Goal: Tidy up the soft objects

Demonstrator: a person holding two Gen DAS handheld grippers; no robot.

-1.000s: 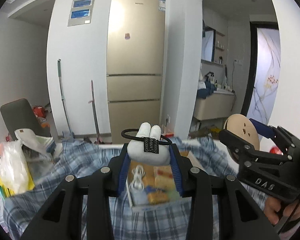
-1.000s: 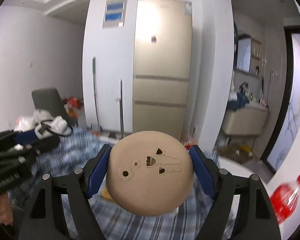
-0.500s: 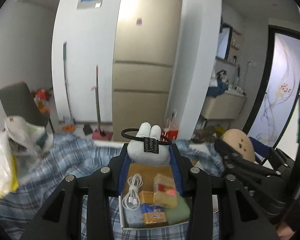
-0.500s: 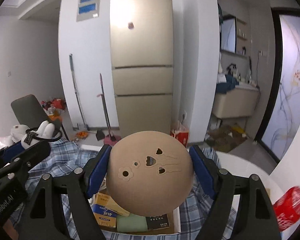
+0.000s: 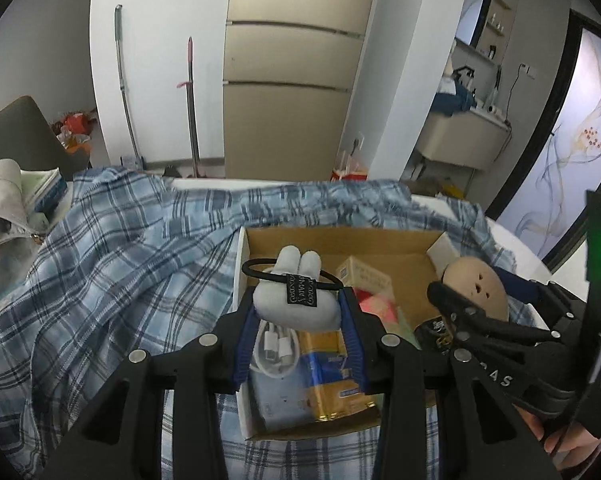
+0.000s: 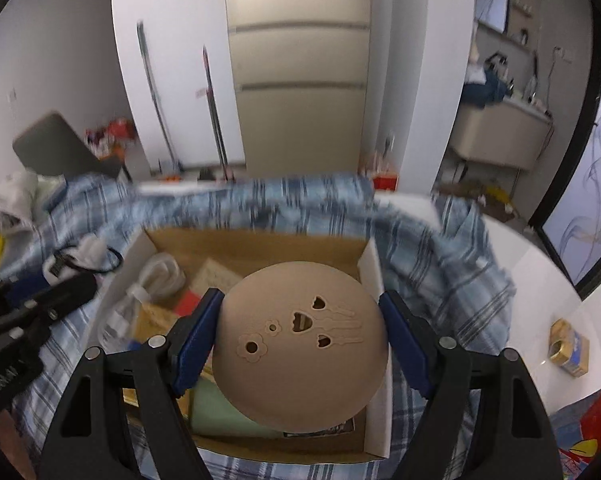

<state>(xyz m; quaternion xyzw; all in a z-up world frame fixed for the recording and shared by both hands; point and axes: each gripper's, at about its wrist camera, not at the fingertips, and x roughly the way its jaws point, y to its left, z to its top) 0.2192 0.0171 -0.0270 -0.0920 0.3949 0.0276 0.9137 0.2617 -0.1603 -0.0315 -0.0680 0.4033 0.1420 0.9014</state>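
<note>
My left gripper (image 5: 298, 312) is shut on a small white plush bunny (image 5: 294, 304) with a black hair tie and label, held above the left part of an open cardboard box (image 5: 340, 240). My right gripper (image 6: 302, 340) is shut on a round tan soft disc (image 6: 300, 356) with small cut-out shapes, held over the same box (image 6: 256, 240). The disc also shows in the left wrist view (image 5: 476, 286), at the box's right side. The bunny shows in the right wrist view (image 6: 86, 250).
The box holds a white cable (image 5: 276, 350), blue and gold packets (image 5: 332, 376), a green pad (image 6: 228, 412) and small cartons. It sits on a blue plaid cloth (image 5: 120, 264) over a white table (image 6: 540, 280). A small carton (image 6: 568, 346) lies at the right.
Both grippers have tilted down and moved forward over the box, which now fills the lower view. Each still holds its object.
</note>
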